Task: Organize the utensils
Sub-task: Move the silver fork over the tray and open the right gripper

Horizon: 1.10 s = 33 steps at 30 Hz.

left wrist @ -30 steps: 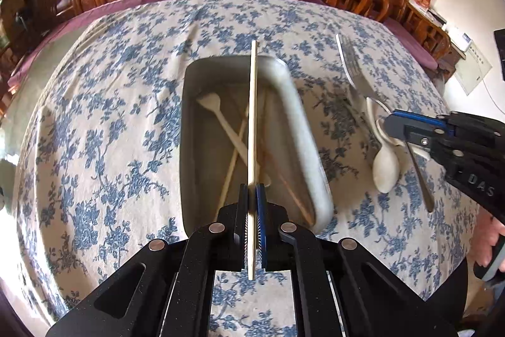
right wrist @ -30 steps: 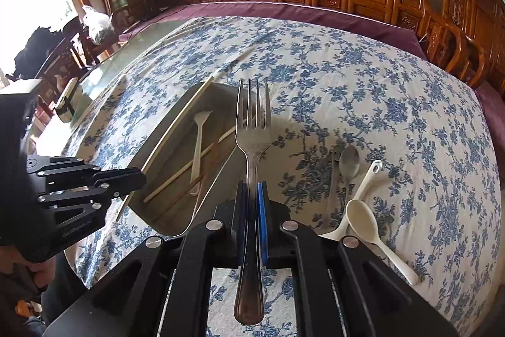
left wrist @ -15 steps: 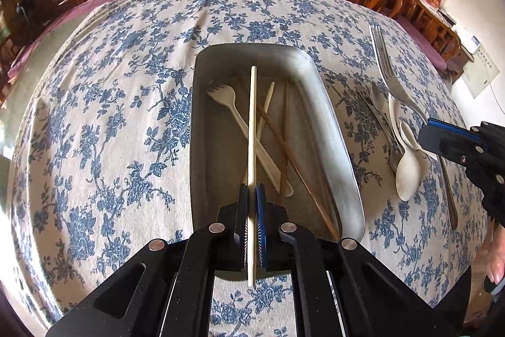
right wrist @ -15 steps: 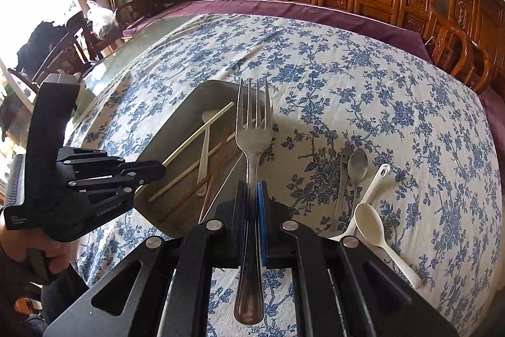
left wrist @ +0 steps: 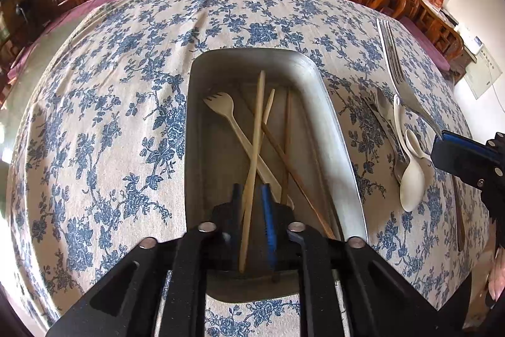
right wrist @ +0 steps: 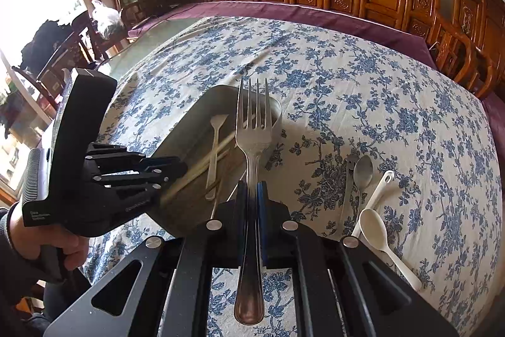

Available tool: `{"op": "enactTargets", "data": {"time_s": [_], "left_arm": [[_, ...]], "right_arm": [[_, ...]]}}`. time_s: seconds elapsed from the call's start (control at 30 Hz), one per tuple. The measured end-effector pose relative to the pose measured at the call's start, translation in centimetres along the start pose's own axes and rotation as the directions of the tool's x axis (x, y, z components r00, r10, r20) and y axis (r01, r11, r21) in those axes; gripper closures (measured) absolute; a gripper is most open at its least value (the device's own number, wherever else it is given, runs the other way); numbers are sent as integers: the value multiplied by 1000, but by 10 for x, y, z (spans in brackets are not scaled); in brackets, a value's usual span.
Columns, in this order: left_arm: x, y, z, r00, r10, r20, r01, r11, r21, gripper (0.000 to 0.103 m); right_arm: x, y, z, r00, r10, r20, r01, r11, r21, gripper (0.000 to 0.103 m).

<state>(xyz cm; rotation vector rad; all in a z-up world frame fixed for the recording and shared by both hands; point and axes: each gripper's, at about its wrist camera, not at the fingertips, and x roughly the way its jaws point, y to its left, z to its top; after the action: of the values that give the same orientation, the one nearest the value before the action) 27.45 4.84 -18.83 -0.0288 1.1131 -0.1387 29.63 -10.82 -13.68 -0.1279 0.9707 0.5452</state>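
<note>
Steel fork (right wrist: 254,128) over rectangular metal tray (right wrist: 189,128)

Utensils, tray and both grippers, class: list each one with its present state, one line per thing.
Left gripper: open, over the tray.
Light chopstick: loose between the open fingers, slanting into the tray.
Metal tray: holds a plastic fork and chopsticks.
Right gripper: shut on the metal fork.
Metal spoon: lying on the tablecloth.
Two white spoons: lying crossed on the cloth.
</note>
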Motion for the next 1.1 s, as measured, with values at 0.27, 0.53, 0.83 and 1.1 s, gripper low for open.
{"op": "enactTargets", "data": {"time_s": [0.27, 0.53, 0.83, 1.1], "left_arm": [[-35, 11, -6, 997, 13, 72, -12, 1000, -14, 62], [-73, 42, -18, 990, 34, 138, -26, 998, -56, 34], [-98, 72, -30, 980, 75, 182, -58, 993, -99, 12], [-102, 90, -37, 978, 97, 185, -74, 989, -127, 11]], "right_arm": [[7, 13, 10, 1000, 23, 3, -23, 1000, -13, 94], [22, 32, 19, 998, 58, -6, -58, 998, -8, 94], [44, 47, 30, 994, 105, -22, -104, 994, 34, 94], [78, 49, 37, 994, 97, -55, -91, 990, 109, 94]]}}
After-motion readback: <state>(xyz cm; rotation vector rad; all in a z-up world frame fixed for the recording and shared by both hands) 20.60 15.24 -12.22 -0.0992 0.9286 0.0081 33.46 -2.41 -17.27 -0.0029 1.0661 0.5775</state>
